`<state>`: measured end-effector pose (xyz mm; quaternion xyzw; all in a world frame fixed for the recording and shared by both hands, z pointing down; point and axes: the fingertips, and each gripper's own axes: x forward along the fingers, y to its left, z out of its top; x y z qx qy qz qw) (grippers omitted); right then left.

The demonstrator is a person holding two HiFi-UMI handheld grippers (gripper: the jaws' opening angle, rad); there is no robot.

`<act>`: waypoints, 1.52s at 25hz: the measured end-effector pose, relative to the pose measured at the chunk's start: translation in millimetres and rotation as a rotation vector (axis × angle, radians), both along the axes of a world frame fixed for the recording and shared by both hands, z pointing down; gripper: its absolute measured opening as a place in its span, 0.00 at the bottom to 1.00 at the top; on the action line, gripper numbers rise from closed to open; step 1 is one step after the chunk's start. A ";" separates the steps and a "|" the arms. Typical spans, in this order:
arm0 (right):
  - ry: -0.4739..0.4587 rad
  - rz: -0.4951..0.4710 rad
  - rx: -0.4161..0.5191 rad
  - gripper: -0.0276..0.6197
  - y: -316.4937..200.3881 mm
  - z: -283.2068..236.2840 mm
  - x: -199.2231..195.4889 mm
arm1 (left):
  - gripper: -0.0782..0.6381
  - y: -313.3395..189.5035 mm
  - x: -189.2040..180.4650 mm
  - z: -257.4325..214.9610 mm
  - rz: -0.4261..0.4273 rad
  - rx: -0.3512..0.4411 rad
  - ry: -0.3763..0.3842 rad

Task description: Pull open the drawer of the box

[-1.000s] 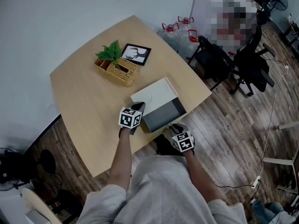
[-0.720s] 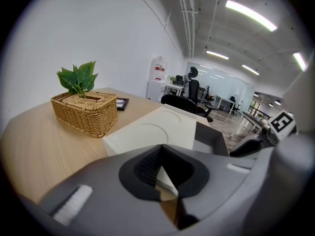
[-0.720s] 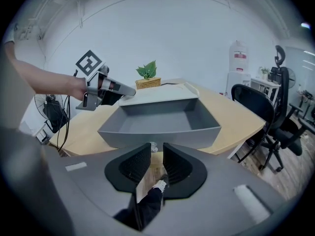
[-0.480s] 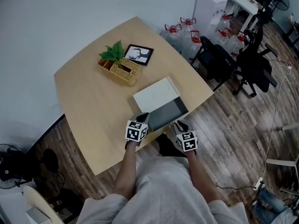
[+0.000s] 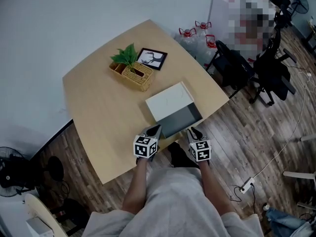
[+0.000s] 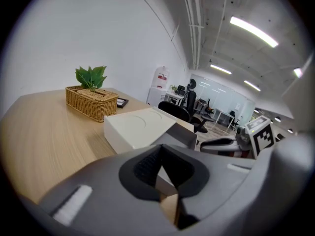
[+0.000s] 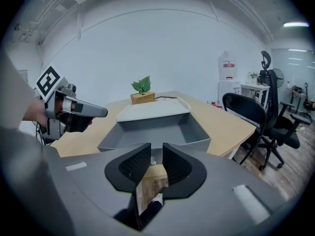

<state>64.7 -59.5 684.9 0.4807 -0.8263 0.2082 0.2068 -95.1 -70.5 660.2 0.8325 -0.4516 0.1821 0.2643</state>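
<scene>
Both grippers have drawn back toward the person over the last second. The left gripper (image 5: 154, 130), which was up beside the box (image 5: 169, 101) at the drawer's left corner, now sits at the near edge of the table (image 5: 98, 102), a little clear of the drawer (image 5: 180, 118). The right gripper (image 5: 194, 131), which was close against the drawer's front, has come off it and hangs just beyond the table's edge. The box has not shifted: it lies toward the table's near right edge, with the grey drawer slid well out of the white shell, its front close to that edge. The right gripper view looks straight into the drawer and shows it bare. Neither tool grasps anything. The left gripper's pads are pressed together at their tips with nothing in them, and the right gripper's pads stand slightly apart, released, with only the table edge and floor showing through the gap. Further back, the basket (image 5: 132, 74) with its plant and the picture frame (image 5: 151, 58) are untouched. With the drawer out and both tools withdrawn, the pull looks complete; at most a little travel may be left.
</scene>
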 end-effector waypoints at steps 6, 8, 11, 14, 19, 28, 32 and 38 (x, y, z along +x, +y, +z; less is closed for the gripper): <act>-0.008 0.001 0.021 0.16 0.9 -8.8 -3.5 | 0.18 8.4 3.0 -3.2 0.021 0.008 -0.005; -0.011 0.003 0.026 0.16 1.8 -9.9 -3.9 | 0.18 10.6 3.8 -4.2 0.024 0.014 -0.005; -0.010 0.002 0.030 0.16 2.1 -10.1 -6.7 | 0.18 10.3 2.1 -4.7 0.026 0.018 -0.004; -0.010 0.003 0.031 0.16 1.6 -11.3 -7.3 | 0.18 10.3 0.4 -4.3 0.026 0.015 -0.004; -0.016 0.009 0.038 0.16 1.5 -15.5 -5.0 | 0.18 14.2 2.8 -6.6 0.035 0.015 -0.010; -0.025 0.007 0.031 0.11 -4.3 -15.3 -8.9 | 0.18 11.5 0.2 -7.9 0.027 0.018 -0.002; -0.033 0.003 0.028 0.06 -3.5 -13.4 -8.6 | 0.18 10.8 0.2 -4.2 0.022 0.013 0.006; -0.046 -0.001 0.011 0.05 3.6 -8.8 -5.7 | 0.18 16.1 5.0 0.3 0.034 0.005 0.003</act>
